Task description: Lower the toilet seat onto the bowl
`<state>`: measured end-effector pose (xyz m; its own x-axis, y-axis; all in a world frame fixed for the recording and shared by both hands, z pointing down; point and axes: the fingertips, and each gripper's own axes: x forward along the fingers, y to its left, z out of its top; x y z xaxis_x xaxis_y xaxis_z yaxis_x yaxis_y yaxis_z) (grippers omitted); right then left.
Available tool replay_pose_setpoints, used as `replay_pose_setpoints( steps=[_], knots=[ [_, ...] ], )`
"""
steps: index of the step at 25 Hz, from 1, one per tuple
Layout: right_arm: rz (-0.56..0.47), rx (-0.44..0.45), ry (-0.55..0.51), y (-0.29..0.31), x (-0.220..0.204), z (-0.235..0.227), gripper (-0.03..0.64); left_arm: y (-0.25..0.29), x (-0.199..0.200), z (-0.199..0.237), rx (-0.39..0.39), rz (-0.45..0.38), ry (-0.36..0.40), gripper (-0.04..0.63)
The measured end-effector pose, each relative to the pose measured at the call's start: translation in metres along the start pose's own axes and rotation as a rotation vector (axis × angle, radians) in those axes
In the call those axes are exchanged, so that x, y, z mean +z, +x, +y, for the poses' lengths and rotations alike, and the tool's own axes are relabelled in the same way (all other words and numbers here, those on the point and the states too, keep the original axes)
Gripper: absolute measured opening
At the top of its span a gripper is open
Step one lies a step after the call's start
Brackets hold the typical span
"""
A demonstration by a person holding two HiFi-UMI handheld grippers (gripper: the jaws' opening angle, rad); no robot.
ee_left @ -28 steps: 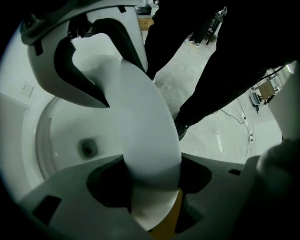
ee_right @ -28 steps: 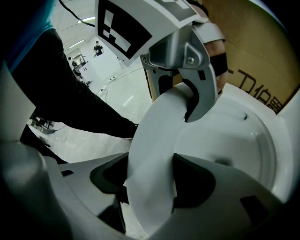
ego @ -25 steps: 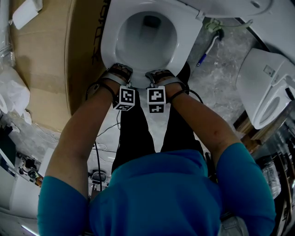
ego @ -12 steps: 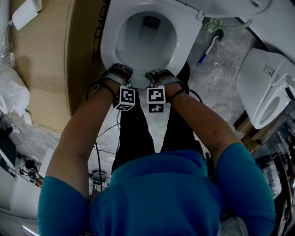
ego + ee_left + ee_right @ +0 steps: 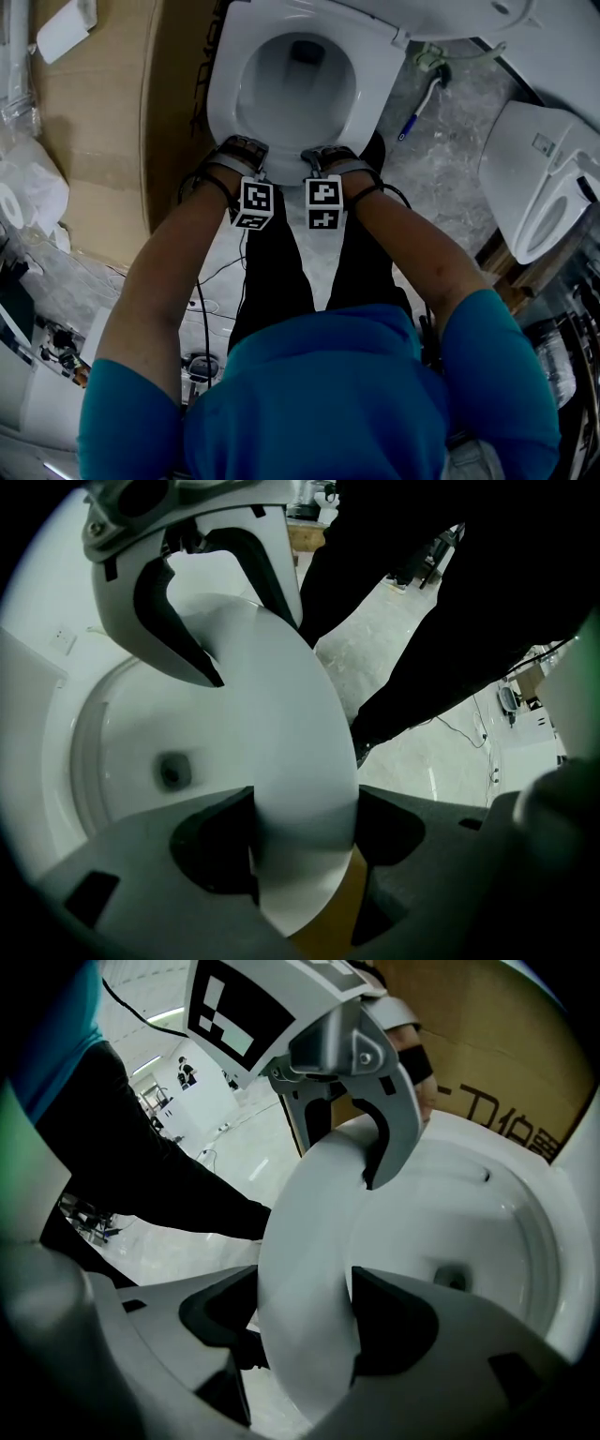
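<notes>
The white toilet seat (image 5: 375, 80) lies over the bowl (image 5: 295, 94), with the lid (image 5: 450, 14) raised behind it. Both grippers hold the seat's front edge side by side. My left gripper (image 5: 246, 155) is shut on the rim (image 5: 291, 761), one dark pad on each side of it. My right gripper (image 5: 324, 157) is shut on the same rim (image 5: 309, 1241) just to the right. Each gripper view shows the other gripper clamped alongside: the right gripper (image 5: 216, 602) and the left gripper (image 5: 370, 1119). I cannot tell whether the seat rests fully on the bowl.
A second white toilet (image 5: 544, 178) stands at the right. A blue-handled brush (image 5: 417, 108) lies on the grey floor beside the bowl. Cardboard (image 5: 103, 112) covers the floor at left, with cables (image 5: 202, 309) below it. The person's black-clad legs (image 5: 272, 272) stand right at the bowl's front.
The head view has shifted slightly. Both grippers keep the same hold on the seat's front edge, and the seat shows no clear movement.
</notes>
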<state>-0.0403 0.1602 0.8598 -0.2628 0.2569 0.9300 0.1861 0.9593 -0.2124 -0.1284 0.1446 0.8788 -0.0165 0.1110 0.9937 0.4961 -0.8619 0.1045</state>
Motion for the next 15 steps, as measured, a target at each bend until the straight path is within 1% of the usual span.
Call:
replay_pose_setpoints(
  steps=[5,9,15],
  knots=[
    [-0.055,0.026,0.032,-0.021,0.004,0.003,0.284,-0.02,0.002,-0.001,-0.019,-0.035,-0.03,0.281],
    [-0.085,0.04,0.041,-0.04,0.009,0.005,0.284,-0.038,0.003,-0.002,-0.01,-0.058,-0.043,0.282],
    [-0.079,0.035,0.032,-0.058,0.011,0.005,0.284,-0.046,0.003,-0.005,-0.005,-0.045,-0.049,0.282]
  ],
)
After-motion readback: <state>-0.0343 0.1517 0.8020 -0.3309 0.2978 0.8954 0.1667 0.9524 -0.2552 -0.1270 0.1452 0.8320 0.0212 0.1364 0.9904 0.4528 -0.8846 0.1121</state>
